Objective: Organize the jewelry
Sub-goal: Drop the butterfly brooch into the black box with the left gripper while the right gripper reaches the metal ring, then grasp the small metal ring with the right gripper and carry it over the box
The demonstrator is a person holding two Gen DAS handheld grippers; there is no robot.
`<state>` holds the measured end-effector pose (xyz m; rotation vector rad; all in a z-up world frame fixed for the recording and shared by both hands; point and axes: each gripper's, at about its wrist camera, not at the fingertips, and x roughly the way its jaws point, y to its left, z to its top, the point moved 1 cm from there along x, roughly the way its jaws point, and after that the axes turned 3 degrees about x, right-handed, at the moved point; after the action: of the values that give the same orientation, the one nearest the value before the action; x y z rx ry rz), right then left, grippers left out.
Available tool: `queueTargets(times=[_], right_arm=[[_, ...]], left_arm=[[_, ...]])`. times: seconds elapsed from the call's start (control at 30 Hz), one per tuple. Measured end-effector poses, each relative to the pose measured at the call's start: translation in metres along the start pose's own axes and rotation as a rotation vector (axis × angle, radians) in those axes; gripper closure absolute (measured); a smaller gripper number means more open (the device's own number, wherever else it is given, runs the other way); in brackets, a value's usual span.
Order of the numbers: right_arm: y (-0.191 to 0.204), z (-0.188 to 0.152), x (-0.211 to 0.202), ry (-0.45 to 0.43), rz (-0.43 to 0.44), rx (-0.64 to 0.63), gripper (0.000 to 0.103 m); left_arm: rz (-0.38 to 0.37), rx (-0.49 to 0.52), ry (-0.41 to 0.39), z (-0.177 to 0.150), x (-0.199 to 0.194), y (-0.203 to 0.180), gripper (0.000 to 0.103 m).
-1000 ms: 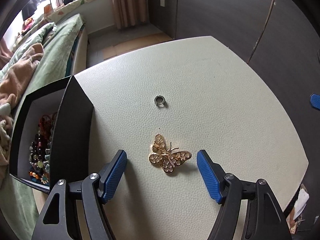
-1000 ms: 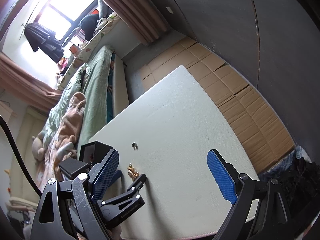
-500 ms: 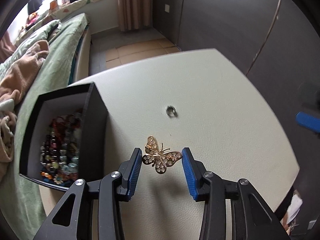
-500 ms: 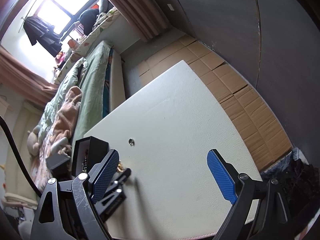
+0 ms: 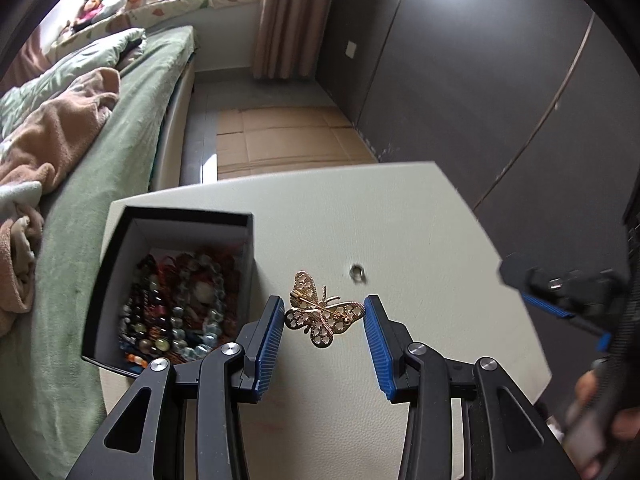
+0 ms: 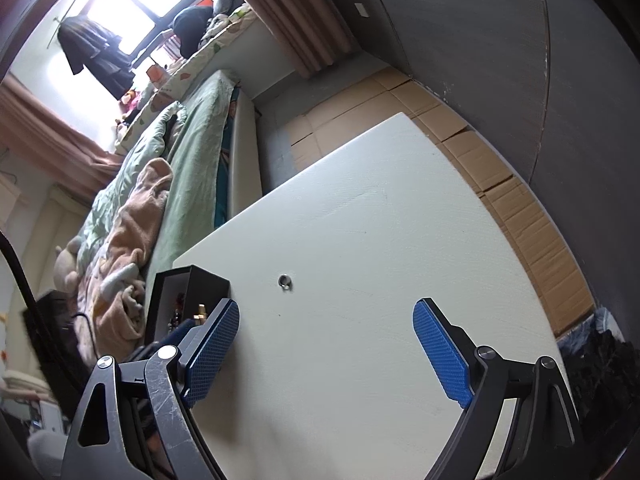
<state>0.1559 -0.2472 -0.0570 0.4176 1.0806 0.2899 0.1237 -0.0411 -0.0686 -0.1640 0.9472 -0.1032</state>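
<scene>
My left gripper point(image 5: 323, 322) is shut on a gold butterfly brooch point(image 5: 320, 314) and holds it above the white table point(image 5: 400, 208), just right of an open black jewelry box point(image 5: 176, 280) filled with beads. A small silver ring point(image 5: 356, 271) lies on the table beyond the brooch; it also shows in the right wrist view point(image 6: 285, 281). My right gripper point(image 6: 326, 350) is open and empty above the table, with the black box point(image 6: 188, 292) at its left. A bit of the brooch point(image 6: 200, 311) peeks out behind my right gripper's left finger.
A bed with green bedding point(image 5: 100, 128) and a peach blanket point(image 5: 52, 136) runs along the table's left side. Cardboard sheets point(image 5: 280, 140) cover the floor beyond the table. A dark wardrobe wall point(image 5: 460, 60) stands at the right.
My left gripper closed on the butterfly brooch, lifted it off the table and moved it toward the black box. My right gripper stayed open and shifted only slightly.
</scene>
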Motion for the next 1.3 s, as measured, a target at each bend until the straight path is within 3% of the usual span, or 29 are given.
queueTargets(times=[0.13, 0.33, 0.5, 0.67, 0.9, 0.97, 1.1, 1.23, 1.3], right_arm=[[0.006, 0.002, 0.008, -0.023, -0.049, -0.005, 0.013], [0.020, 0.006, 0.028, -0.005, -0.050, -0.043, 0.013], [0.033, 0.003, 0.055, 0.063, -0.004, -0.066, 0.030], [0.038, 0.001, 0.074, 0.098, -0.028, -0.082, 0.049], [0.051, 0.000, 0.091, 0.109, -0.063, -0.131, 0.056], [0.056, -0.001, 0.098, 0.115, -0.082, -0.153, 0.064], [0.065, -0.004, 0.110, 0.123, -0.134, -0.198, 0.069], [0.077, -0.008, 0.115, 0.095, -0.228, -0.276, 0.073], [0.082, -0.010, 0.116, 0.083, -0.277, -0.315, 0.081]], left_arm=[[-0.020, -0.051, -0.026, 0.005, -0.012, 0.016, 0.060], [-0.022, -0.128, -0.054, 0.014, -0.025, 0.046, 0.060], [-0.014, -0.182, -0.056, 0.018, -0.027, 0.069, 0.060], [-0.015, -0.218, -0.056, 0.021, -0.028, 0.085, 0.060], [-0.014, -0.260, -0.049, 0.024, -0.025, 0.105, 0.060], [-0.010, -0.267, -0.047, 0.025, -0.025, 0.109, 0.060], [-0.007, -0.290, -0.034, 0.026, -0.022, 0.119, 0.060], [-0.008, -0.301, -0.006, 0.026, -0.017, 0.124, 0.060], [-0.018, -0.306, 0.010, 0.026, -0.014, 0.124, 0.060]])
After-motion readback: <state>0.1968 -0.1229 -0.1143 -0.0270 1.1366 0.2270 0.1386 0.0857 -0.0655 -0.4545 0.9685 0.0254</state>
